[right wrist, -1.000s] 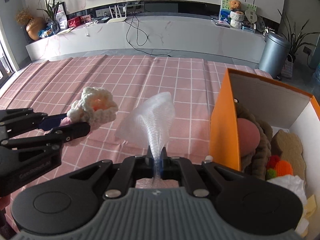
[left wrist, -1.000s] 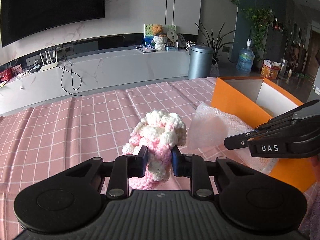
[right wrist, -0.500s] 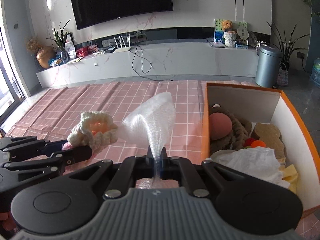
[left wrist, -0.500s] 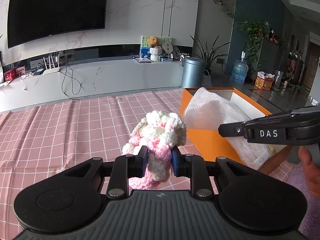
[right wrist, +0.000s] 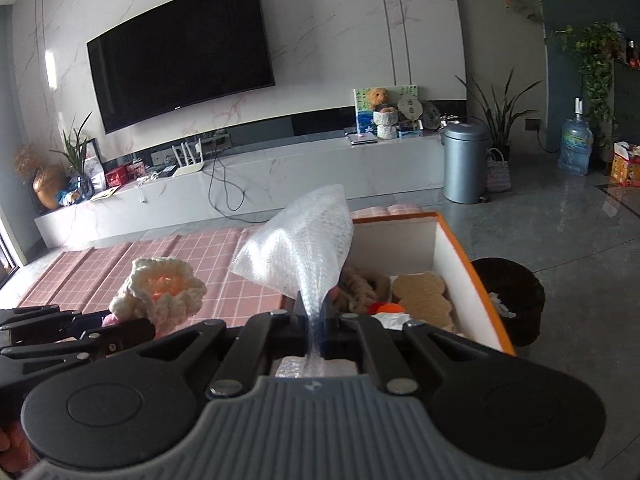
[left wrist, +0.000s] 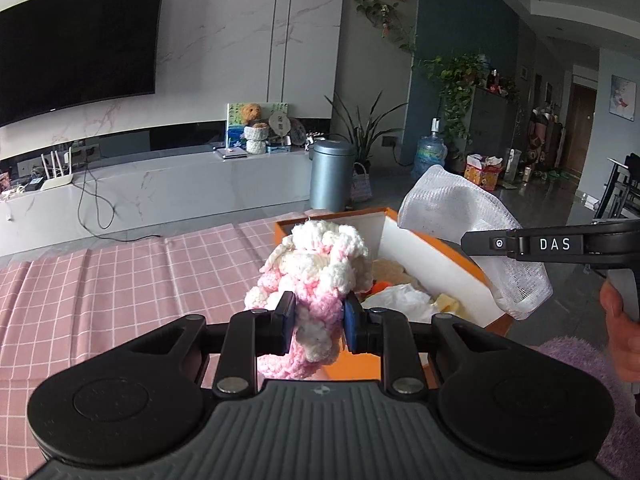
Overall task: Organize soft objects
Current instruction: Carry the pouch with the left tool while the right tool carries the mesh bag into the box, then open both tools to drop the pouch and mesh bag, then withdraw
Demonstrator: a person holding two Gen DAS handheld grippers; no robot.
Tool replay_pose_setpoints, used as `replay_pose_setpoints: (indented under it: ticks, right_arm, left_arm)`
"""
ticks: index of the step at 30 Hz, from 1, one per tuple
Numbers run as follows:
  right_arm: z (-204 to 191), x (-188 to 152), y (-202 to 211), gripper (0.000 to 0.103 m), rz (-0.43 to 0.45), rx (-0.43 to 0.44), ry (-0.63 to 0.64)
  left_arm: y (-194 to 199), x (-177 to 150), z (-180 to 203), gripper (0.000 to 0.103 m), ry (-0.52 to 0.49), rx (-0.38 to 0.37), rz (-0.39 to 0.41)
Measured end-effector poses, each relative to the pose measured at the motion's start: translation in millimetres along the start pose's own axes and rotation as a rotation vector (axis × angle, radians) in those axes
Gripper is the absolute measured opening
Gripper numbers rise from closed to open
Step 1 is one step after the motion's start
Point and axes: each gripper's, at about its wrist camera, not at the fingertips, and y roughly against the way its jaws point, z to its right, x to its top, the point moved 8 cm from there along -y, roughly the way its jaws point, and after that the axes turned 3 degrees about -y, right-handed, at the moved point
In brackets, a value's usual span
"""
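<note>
- The left gripper (left wrist: 318, 316) is closed part-way on a pink and cream crocheted yarn flower (left wrist: 316, 276); its two blue pads (left wrist: 349, 322) press the pink stem from both sides.
- The flower's cream head rises above the pads, clear of the pink checked tablecloth (left wrist: 120, 280), in front of the near left corner of the orange cardboard box with white inner walls (left wrist: 436, 264).
- The right gripper (right wrist: 316, 334) is fully closed, pinching a bunched neck of a clear bubble-wrap sheet (right wrist: 304, 256); the sheet fans out upward above the jaws.
- In the left wrist view the same sheet hangs from the black finger marked "DAS" (left wrist: 552, 245), over the right edge of the box, with part of it draped outside that wall.
- In the right wrist view the bubble wrap stands before the left edge of the box (right wrist: 456, 248), hiding part of the box's interior.
- Inside the box lie a tan braided rope piece (right wrist: 364, 284), a flat beige cookie-shaped cushion (right wrist: 424, 296), a small orange and red knitted item (right wrist: 386, 307) and crumpled white paper (left wrist: 400, 300).
- The box sits at the right end of the cloth-covered table.
- A dark round basket (right wrist: 508, 300) stands on the grey floor just beside the box's right wall.
- A person's hand (left wrist: 622, 340) grips the right tool's handle at the right border of the left wrist view, above a purple fluffy surface (left wrist: 600, 400).
</note>
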Motion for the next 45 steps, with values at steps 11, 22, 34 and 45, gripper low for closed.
replay_pose_setpoints:
  ticks: [11, 22, 34, 45]
  right_arm:
    - [62.1, 0.2, -24.0, 0.001, -0.066, -0.048, -0.084]
    - [86.2, -26.3, -103.8, 0.001, -0.238, -0.111, 0.006]
    - [82.2, -45.2, -124.4, 0.022, -0.300, -0.135, 0.085]
    - [74.2, -25.1, -94.9, 0.053, -0.246, -0.154, 0.170]
  left_arm:
    - [-67.4, 22.3, 54.0, 0.027, -0.013, -0.140, -0.057]
    - [-130.2, -13.5, 66.3, 0.028, -0.145, -0.137, -0.221]
    - [-144.6, -33.8, 72.7, 0.034, -0.219, -0.143, -0.300]
    - [-128.7, -21.8, 61.5, 0.067, -0.097, -0.170, -0.270]
